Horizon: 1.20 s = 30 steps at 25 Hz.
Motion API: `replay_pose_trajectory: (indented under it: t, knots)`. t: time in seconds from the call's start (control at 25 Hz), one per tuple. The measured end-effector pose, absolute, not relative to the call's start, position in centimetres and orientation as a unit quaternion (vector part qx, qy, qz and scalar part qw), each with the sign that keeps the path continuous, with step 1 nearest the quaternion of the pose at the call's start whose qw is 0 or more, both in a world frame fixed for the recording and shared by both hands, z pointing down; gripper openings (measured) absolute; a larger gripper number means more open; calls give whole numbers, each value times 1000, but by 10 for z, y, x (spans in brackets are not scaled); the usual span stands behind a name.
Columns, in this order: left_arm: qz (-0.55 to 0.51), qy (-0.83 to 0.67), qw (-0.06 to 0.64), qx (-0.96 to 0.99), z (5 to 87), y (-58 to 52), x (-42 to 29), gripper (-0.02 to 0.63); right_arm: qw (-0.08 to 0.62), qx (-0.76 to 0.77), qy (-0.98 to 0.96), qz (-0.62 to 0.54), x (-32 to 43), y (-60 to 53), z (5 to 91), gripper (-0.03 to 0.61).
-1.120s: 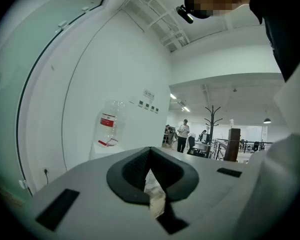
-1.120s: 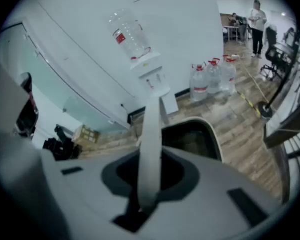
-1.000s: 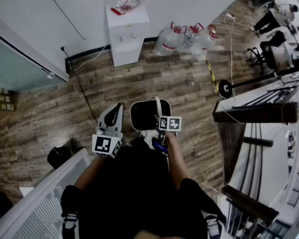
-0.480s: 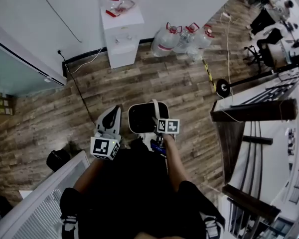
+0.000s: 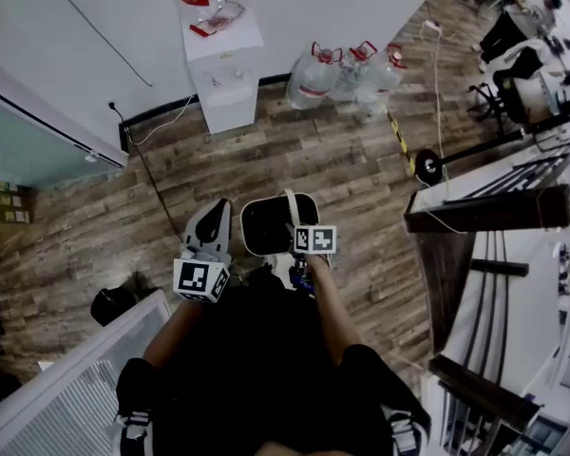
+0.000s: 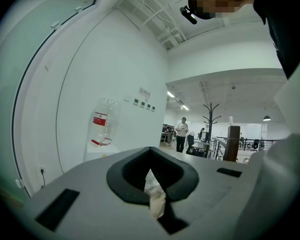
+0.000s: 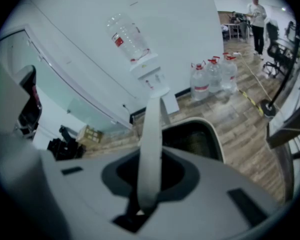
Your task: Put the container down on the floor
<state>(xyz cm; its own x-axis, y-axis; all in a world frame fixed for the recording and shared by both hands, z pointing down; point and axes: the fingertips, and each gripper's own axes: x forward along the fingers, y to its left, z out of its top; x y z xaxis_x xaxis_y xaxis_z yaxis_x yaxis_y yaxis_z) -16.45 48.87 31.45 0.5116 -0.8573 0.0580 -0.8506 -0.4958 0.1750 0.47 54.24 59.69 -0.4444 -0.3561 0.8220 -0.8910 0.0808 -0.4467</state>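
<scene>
The right tool [image 7: 146, 194] has its jaws closed on the flat white strap handle [image 7: 151, 129] of the round container with a white rim and a dark inside [image 5: 266, 198]. The container hangs under this tool, in front of the person's body and well above the brown wood-plank floor [image 5: 361, 169]. Just beside it, on the left, the left tool [image 5: 212, 226] points up and away. Its jaws are together on a small pale crumpled scrap [image 6: 155, 199]; I cannot tell what the scrap is.

There is no worktop here; the floor will receive the container. The planks directly below look bare. The thin black cable [image 5: 157, 188] lies to the left, and the white water dispenser [image 5: 223, 74] and the clear water bottles [image 5: 347, 69] stand well apart at the wall.

To do the step well, I think the person should bend and lower the right tool straight down, slowly, so that the container does not swing on its strap. The jaws should open only when the bottom rests flat on the planks. The left tool should be held aside, away from the rim
</scene>
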Motion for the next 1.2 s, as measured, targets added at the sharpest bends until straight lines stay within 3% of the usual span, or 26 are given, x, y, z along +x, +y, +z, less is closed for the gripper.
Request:
replay_pose_trajectory:
  t: [0.72, 1.2]
  knots:
    - [3, -528, 97, 844, 331, 467, -96, 28, 265, 448, -692, 500, 81, 501, 611, 75]
    - [-5, -528, 113, 842, 349, 369, -93, 28, 269, 461, -676, 509, 104, 425, 627, 75]
